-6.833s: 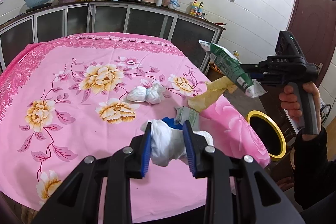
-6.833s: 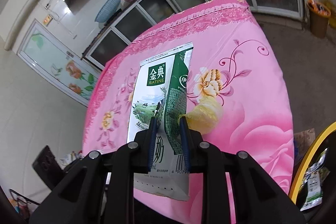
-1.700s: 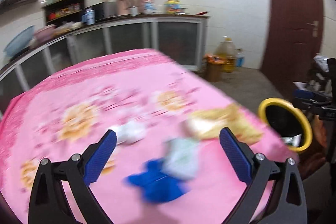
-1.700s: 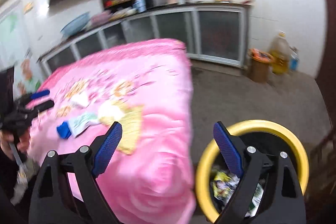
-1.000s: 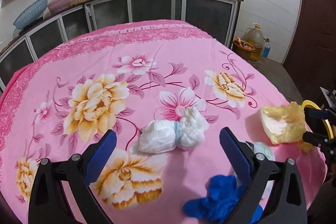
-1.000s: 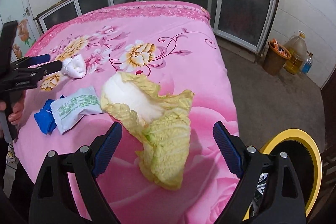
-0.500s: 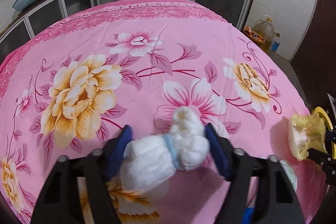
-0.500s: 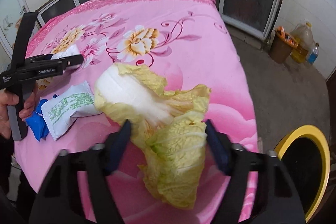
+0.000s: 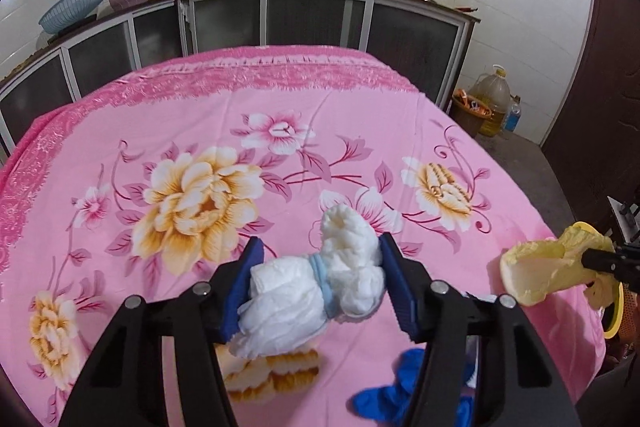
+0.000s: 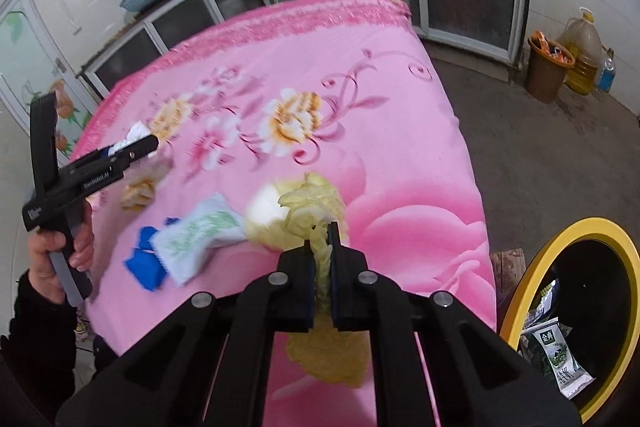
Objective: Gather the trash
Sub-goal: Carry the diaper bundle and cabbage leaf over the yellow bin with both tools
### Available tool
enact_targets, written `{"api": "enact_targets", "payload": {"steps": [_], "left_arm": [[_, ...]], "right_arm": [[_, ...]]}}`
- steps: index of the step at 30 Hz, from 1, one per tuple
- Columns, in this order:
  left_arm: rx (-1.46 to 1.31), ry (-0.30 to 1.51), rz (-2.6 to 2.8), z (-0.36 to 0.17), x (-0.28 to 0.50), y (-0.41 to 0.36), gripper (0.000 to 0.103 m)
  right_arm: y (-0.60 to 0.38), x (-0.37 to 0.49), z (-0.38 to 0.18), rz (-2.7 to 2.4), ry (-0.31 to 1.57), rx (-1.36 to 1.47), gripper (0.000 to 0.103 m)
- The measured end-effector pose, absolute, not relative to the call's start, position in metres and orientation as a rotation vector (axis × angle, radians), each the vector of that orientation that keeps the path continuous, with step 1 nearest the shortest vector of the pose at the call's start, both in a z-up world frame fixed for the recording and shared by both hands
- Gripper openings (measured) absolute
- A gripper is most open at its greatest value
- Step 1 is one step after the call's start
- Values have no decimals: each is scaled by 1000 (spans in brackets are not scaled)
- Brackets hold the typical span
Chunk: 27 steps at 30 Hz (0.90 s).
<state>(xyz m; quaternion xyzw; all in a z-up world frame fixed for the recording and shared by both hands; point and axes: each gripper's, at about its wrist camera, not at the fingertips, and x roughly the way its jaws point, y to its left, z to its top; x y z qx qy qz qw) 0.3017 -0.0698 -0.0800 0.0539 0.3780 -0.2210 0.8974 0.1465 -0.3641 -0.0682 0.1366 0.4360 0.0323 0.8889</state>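
Note:
My left gripper [image 9: 320, 271] is shut on a white wad of tissue [image 9: 312, 287] and holds it just above the pink flowered tablecloth [image 9: 200, 115]. My right gripper [image 10: 321, 247] is shut on a yellow cabbage leaf [image 10: 296, 211], lifted off the cloth near the table's right edge; the leaf also shows in the left wrist view [image 9: 548, 271]. A blue glove [image 10: 145, 259] and a white and green wrapper [image 10: 196, 231] lie on the cloth. The yellow-rimmed trash bin [image 10: 532, 259] stands on the floor at the right and holds a milk carton [image 10: 560, 359].
Kitchen cabinets [image 9: 320, 15] run along the far wall behind the table. A brown basket [image 10: 548, 67] and an oil jug [image 10: 582, 51] stand on the floor by the cabinets. The person's left hand [image 10: 56, 247] holds the other gripper at the table's left.
Both grippers have closed: the left on the tissue wad, the right on the cabbage leaf. Both items are now lifted off the cloth.

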Motion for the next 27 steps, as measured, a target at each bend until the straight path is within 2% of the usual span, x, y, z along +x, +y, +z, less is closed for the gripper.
{"api": "enact_targets", "payload": {"steps": [13,27], "left_arm": [[39,671,-489,-28,235,-42,56],[50,598,-644,6,178,-101,56]], "right_arm": [[-361,107,-10,87,778,286,6],[-387,75,-5,63,746,319,6]]}}
